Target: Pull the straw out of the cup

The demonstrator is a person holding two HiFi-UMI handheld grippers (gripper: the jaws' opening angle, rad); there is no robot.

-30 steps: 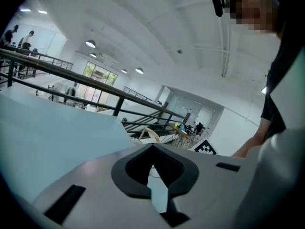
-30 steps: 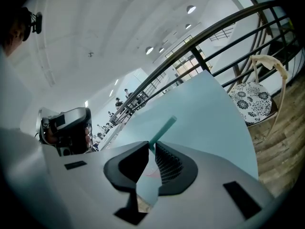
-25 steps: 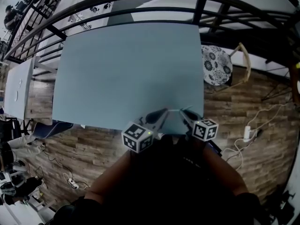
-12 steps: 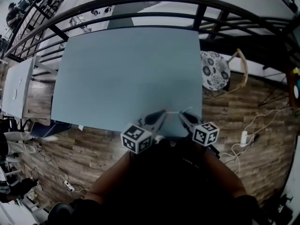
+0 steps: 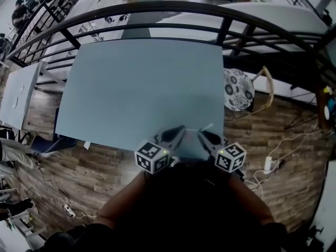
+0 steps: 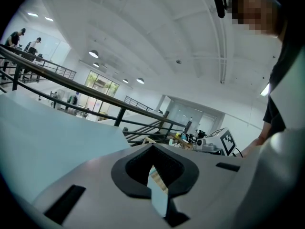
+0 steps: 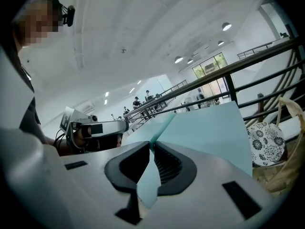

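Straw and cup: neither shows in any of your three views, so their position cannot be given.

Your left claw (image 5: 181, 128) sits over the near edge of the pale blue rectangular counter (image 5: 142, 83), pointing away from you and inward. Its own view shows the black pads pressed together at the tips, with nothing between them; only a sliver of background shows through the gap behind the tips.

Your right claw (image 5: 200, 132) sits just beside it, angled inward, so the two tips are near each other but apart. Its own view shows its pads likewise pressed together at the tips and pinching nothing; counter surface shows through the slot behind them.

The left marker cube (image 5: 153, 156) and the right marker cube (image 5: 230, 156) hang over the wooden plank floor (image 5: 100, 167), just short of the counter edge.

A black metal railing (image 5: 157, 9) curves past the counter's far side. A chair with a round patterned seat (image 5: 239, 90) stands off the counter's right edge. White cables (image 5: 265, 167) lie on the floor to your right.
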